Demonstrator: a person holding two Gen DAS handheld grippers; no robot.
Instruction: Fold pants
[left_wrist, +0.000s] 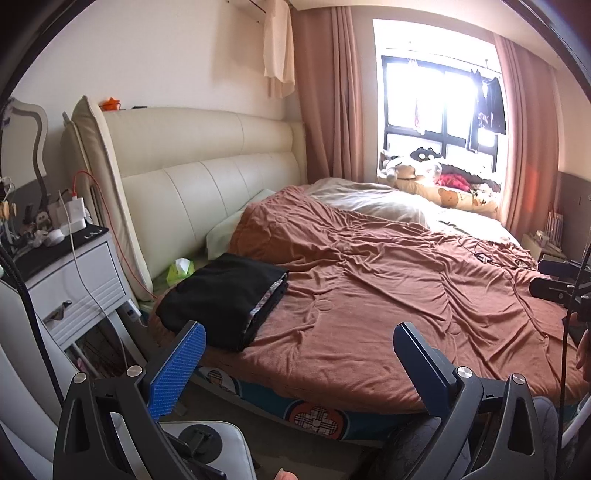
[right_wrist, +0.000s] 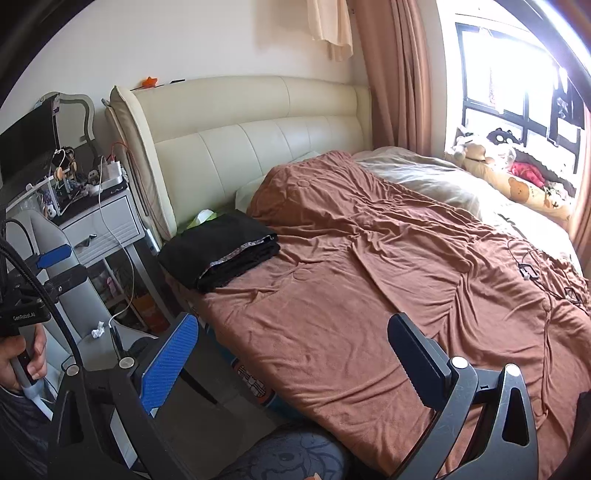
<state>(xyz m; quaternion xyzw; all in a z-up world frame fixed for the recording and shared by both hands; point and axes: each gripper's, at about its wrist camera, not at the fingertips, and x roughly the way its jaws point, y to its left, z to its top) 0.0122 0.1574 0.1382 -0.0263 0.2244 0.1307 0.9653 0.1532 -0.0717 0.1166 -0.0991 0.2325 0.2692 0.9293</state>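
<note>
Folded black fabric pants (left_wrist: 221, 299) sit on the rumpled brown blanket (left_wrist: 369, 295) at about 10 o'clock, near the cream padded headboard (left_wrist: 207, 162). Left gripper (left_wrist: 299, 350) and right gripper (right_wrist: 293, 345) both hang spread wide, holding nothing, well apart from the pants.

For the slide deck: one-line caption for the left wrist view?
Open left hand-held gripper held off the bed edge, black pants lying folded on the brown blanket near the headboard.

Premises are presenting as a home bedroom: padded headboard (left_wrist: 207, 155), rumpled brown bedspread (left_wrist: 388, 295), cluttered nightstand (left_wrist: 77, 280), curtained window (left_wrist: 439, 96).
</note>
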